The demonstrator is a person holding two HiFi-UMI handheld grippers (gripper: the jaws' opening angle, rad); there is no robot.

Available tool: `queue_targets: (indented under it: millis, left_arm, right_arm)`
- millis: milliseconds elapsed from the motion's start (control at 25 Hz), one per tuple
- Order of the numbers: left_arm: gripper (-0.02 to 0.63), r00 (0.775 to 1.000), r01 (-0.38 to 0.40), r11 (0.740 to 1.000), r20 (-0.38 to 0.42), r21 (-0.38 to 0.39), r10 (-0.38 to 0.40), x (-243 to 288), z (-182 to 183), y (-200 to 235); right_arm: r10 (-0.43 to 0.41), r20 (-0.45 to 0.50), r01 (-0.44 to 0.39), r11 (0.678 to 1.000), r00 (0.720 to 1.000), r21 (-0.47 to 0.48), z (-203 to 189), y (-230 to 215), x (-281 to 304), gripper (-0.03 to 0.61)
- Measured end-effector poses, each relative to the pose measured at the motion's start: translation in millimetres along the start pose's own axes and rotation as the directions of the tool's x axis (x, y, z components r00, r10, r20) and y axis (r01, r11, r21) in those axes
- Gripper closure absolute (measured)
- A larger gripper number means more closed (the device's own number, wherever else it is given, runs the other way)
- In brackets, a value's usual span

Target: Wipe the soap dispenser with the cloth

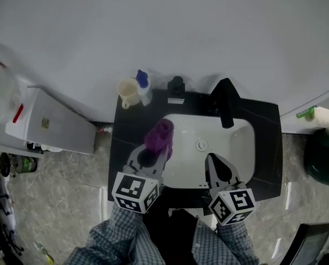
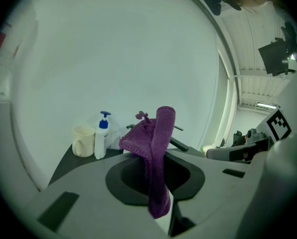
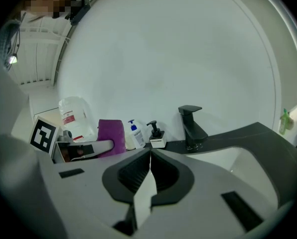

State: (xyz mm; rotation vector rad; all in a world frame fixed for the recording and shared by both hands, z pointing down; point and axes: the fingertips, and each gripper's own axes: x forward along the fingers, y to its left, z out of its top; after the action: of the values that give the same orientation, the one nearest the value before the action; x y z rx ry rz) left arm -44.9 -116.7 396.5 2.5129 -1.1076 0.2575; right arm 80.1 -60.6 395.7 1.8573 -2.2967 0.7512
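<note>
Holding purple cloth w/ left tongs: jaws pinched tight on its middle, top flopping up past the tips, tail hanging down below. Nothing in right tongs; tips pressed flat together, no gap, above front part of white sink.

Spotting a small black pump on a white base well ahead of left tongs, a bit to the right, by the wall. Not touching cloth yet. Also a white pump bottle w/ blue top ahead & a bit left, just beside a cream cup. Could be either one for the soap dispenser; can't tell which. Black tap straight ahead of right tongs.

Guessing on feel: cloth soft, light, bendy, so better kept bunched up. Dispenser prob. small, light, hard & smooth, maybe slippery, easy to knock over. Best to pinch w/ right tongs low on the body or base, not the pump head, then rub w/ cloth.
</note>
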Motion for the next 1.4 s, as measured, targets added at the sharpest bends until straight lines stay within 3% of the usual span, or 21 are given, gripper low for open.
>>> queue_targets:
  millis: [480, 680, 960, 1400]
  left_arm:
    - [0.554, 0.992, -0.05, 0.998, 0.11, -0.026, 0.053, -82, -8, -69]
    - [0.554, 0.985, -0.097, 0.995, 0.144, 0.01, 0.095, -122, -22, -94]
    - [0.554, 0.984, -0.114, 0.993, 0.141, 0.01, 0.112, -167, -36, -121]
    - [0.554, 0.986, -0.082, 0.997, 0.147, 0.013, 0.079, -217, -41, -131]
  right_arm:
    - [0.053, 0.053, -0.051, 0.998, 0.997, -0.046, -15, 13, -100, 0.56]
    - [0.066, 0.056, -0.063, 0.997, 0.996, -0.054, -42, 16, -150, 0.56]
    - [0.061, 0.059, -0.059, 0.997, 0.996, -0.039, -61, 24, -198, 0.56]
    - [0.077, 0.091, -0.072, 0.996, 0.993, -0.049, -64, 63, -217, 0.56]
